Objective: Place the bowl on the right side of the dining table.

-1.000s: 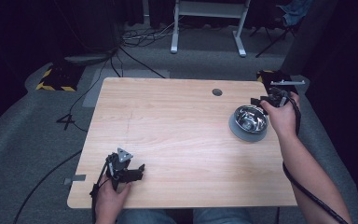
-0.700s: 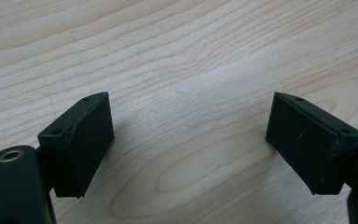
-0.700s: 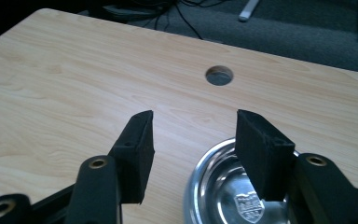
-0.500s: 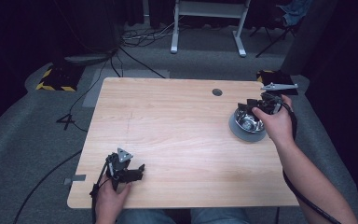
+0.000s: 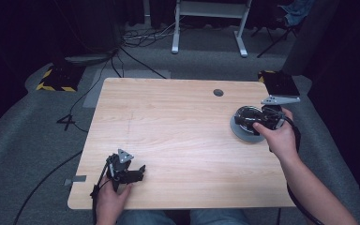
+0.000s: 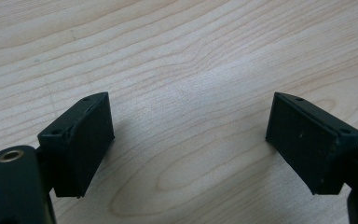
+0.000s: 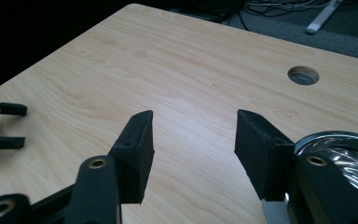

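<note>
both tongs gape wide, holding nothing; right tongs (image 5: 244,119) over steel bowl (image 5: 242,132), cable hole (image 5: 218,92) behind.

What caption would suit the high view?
Right gripper hovers open over a steel bowl; left gripper rests on the wooden table.

The pale wooden table (image 5: 178,136) lies bare across its middle — free passage between both hands. At its right edge a shiny round steel bowl (image 5: 246,123) stands in the way, a small round cable hole (image 5: 218,92) behind it.
</note>
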Available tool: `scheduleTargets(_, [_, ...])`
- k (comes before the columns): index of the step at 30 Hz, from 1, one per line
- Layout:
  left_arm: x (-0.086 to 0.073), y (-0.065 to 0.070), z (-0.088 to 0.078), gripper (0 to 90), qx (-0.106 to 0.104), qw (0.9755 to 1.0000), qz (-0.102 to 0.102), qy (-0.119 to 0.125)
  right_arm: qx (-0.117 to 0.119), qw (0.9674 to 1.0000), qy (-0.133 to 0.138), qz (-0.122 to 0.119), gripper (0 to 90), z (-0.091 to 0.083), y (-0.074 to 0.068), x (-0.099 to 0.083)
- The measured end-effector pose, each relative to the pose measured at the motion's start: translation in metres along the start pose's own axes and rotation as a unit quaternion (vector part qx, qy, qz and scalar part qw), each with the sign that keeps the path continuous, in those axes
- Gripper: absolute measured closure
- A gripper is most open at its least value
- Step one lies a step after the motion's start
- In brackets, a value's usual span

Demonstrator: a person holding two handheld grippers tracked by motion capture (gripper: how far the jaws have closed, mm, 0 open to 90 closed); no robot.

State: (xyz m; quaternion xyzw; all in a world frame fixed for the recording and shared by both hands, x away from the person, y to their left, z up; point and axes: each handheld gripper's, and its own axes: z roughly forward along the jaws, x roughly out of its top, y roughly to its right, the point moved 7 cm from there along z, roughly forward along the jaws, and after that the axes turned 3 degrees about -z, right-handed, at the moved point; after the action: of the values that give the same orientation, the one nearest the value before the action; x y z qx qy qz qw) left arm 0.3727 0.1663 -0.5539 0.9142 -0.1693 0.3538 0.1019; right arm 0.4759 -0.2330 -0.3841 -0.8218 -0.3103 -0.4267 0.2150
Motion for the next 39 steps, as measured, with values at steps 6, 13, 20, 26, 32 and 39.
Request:
scheduleTargets(6, [0.0,0.0,0.0,15.0,0.0,1.0,0.0,0.0,0.018,0.9994,0.004,-0.029,47.6,-0.006,-0.01,-0.014])
scheduleTargets(13, [0.0,0.0,0.0,15.0,-0.001,1.0,-0.001,0.0,0.031,0.9989,0.0,-0.034,47.6,-0.006,-0.019,-0.034])
scheduleTargets(20, [0.0,0.0,0.0,15.0,-0.001,1.0,0.0,0.0,0.061,0.9979,-0.013,-0.013,47.7,0.004,-0.029,-0.068])
scheduleTargets(26, [0.0,0.0,0.0,15.0,0.0,1.0,-0.001,-0.001,0.077,0.9969,-0.006,-0.015,48.1,0.012,-0.034,-0.089])
scheduleTargets(32, [0.0,0.0,0.0,15.0,0.001,1.0,-0.002,0.0,0.074,0.9971,-0.012,-0.014,48.5,0.022,-0.042,-0.111])
scheduleTargets(39, [0.0,0.0,0.0,15.0,0.0,1.0,-0.001,-0.001,0.069,0.9968,-0.038,-0.013,48.1,0.033,-0.048,-0.133])
